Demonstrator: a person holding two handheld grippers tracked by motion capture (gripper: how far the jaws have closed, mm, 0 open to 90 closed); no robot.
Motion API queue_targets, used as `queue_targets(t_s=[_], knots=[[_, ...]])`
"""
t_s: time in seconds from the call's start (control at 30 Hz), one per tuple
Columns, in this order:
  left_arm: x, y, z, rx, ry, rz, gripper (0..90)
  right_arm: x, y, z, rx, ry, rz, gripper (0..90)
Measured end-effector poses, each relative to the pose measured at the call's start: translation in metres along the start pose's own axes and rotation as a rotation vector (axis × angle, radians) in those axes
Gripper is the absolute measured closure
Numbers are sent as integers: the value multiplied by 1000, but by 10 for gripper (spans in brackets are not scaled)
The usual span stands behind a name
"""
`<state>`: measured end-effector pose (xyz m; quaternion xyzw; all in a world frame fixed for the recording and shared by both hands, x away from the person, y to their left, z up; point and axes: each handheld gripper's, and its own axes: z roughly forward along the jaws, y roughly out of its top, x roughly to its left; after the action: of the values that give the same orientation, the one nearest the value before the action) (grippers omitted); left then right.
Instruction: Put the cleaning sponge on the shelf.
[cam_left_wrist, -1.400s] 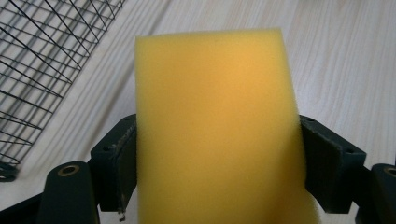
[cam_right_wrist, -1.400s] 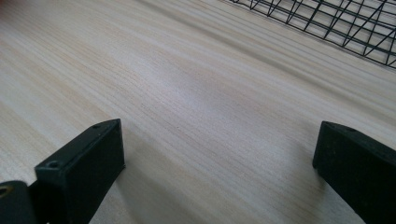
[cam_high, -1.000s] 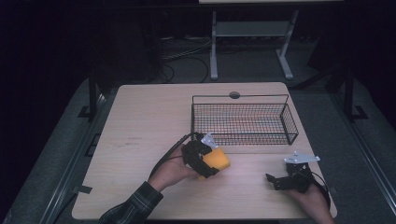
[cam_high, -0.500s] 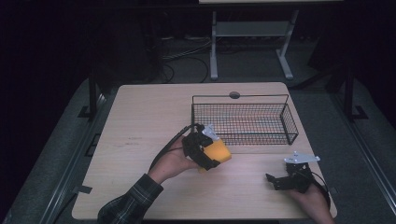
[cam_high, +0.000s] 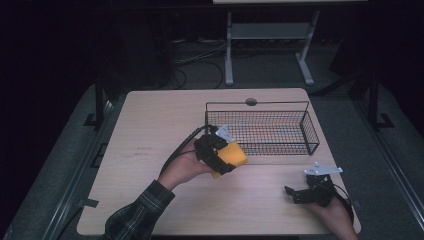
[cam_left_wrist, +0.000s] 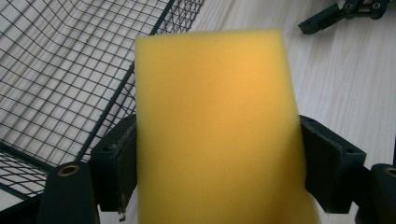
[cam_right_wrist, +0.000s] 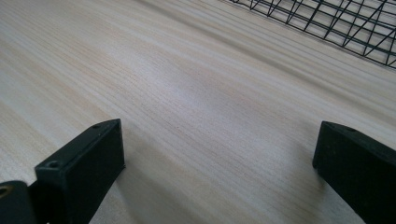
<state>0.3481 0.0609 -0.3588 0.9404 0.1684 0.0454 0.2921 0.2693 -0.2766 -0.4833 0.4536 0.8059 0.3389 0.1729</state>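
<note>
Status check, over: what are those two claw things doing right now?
Left gripper clamped on yellow sponge, beside wire basket. Right gripper open on table. Nothing in the way.

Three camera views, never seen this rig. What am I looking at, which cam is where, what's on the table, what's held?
There is no robot arm here: a person holds a hand-held two-fingered gripper in each hand and works at a wooden table.

The high view comes from a fixed camera above the person's side, looking forward and down. The other two views come from cameras riding on each gripper, looking along its black fingers.

On the table stands a black wire basket.

The left gripper is shut on a yellow sponge; its fingers press the sponge from both sides, just at the basket's near wall.

The right gripper sits low over the table near the right front edge. Its fingers stand wide apart with only bare wood between them.
</note>
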Motion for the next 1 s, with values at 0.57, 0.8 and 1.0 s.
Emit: queue_targets(t_s=[0.57, 0.8, 1.0], knots=[[17, 12, -6, -11, 17, -24, 226, 0, 0, 0, 0, 0, 0, 14], [24, 18, -8, -11, 32, -28, 226, 0, 0, 0, 0, 0, -1, 13], [32, 23, -9, -10, 41, -36, 226, 0, 0, 0, 0, 0, -1, 14]])
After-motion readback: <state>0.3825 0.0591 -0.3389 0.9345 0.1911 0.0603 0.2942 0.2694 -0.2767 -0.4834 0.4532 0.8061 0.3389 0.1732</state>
